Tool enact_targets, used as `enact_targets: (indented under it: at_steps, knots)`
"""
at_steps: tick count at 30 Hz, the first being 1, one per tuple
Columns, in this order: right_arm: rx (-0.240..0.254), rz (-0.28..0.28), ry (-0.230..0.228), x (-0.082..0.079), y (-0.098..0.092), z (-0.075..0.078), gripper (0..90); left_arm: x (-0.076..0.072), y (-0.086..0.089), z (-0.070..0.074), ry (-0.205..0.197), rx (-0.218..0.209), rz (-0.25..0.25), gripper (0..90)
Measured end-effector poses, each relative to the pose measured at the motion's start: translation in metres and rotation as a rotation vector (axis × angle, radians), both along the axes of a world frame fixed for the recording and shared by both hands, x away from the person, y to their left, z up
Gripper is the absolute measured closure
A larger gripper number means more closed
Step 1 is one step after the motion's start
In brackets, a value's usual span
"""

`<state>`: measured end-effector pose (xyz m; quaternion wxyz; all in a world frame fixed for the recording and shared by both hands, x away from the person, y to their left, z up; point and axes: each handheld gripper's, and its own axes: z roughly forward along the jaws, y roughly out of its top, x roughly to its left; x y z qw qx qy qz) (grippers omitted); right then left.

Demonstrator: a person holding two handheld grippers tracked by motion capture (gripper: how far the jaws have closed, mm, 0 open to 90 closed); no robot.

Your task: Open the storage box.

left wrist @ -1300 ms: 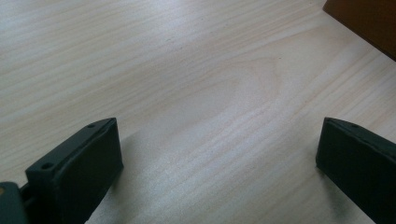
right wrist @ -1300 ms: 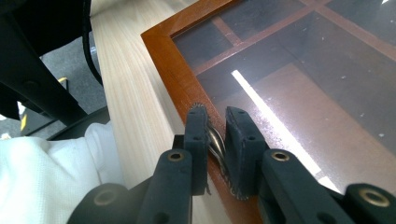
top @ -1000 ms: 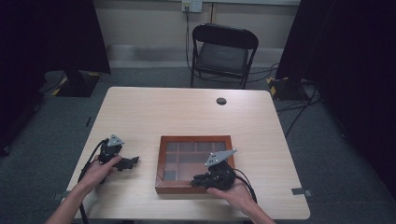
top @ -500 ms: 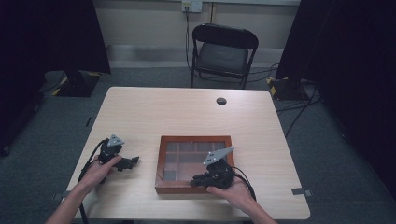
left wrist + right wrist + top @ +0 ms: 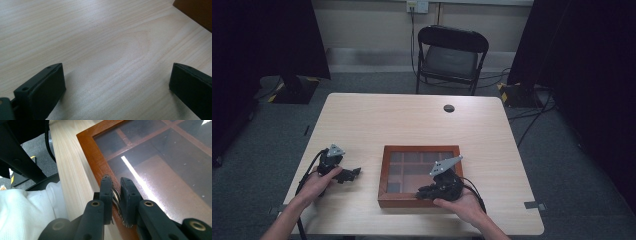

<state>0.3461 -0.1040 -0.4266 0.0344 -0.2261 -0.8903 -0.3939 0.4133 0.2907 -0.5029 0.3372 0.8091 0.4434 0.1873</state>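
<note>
Pale bench [image 5: 412,125] grain offers little friction, so the wooden box [image 5: 384,172] may be dragged if the right hand-held gripper [image 5: 116,187], clamped on the metal clasp [image 5: 115,195] at its near edge, is pulled, while the left hand-held gripper [image 5: 116,82] is held wide beside it.

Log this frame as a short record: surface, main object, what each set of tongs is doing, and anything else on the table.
surface: light wooden table
main object: brown wooden box with a glass lid over divided compartments, lying flat near the front edge
right tongs: shut on a small metal handle at the box's front frame
left tongs: open, nothing between them, low over bare table left of the box
other: small dark round spot near the far edge
behind table: black folding chair
</note>
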Motion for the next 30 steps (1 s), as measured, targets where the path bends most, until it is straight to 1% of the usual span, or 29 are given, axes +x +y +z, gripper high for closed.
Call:
enact_targets:
  at_steps: [5, 11, 13, 17, 23, 25, 30]
  knots:
    - [0.02, 0.002, -0.005, 0.001, -0.001, 0.005, 81.0, 0.0, 0.0, 0.0, -0.002, -0.001, 0.001, 0.0]
    - [0.021, -0.002, -0.006, 0.001, -0.002, 0.01, 81.0, 0.0, 0.0, 0.0, -0.001, -0.001, 0.001, 0.0]
    - [0.03, -0.006, -0.005, 0.001, -0.002, 0.013, 81.0, 0.0, 0.0, 0.0, 0.0, 0.0, 0.0, 0.0]
    - [0.033, -0.005, -0.005, 0.002, -0.003, 0.016, 81.0, 0.0, 0.0, 0.0, -0.001, -0.001, 0.001, 0.0]
    - [0.053, -0.009, -0.015, 0.004, -0.004, 0.026, 81.0, 0.0, 0.0, 0.0, -0.001, -0.001, 0.001, 0.0]
    - [0.058, -0.008, -0.018, 0.004, -0.004, 0.027, 81.0, 0.0, 0.0, 0.0, -0.001, -0.002, 0.002, 0.0]
    - [0.06, -0.01, -0.016, 0.007, -0.005, 0.034, 81.1, 0.0, 0.0, 0.0, -0.001, -0.001, 0.001, 0.0]
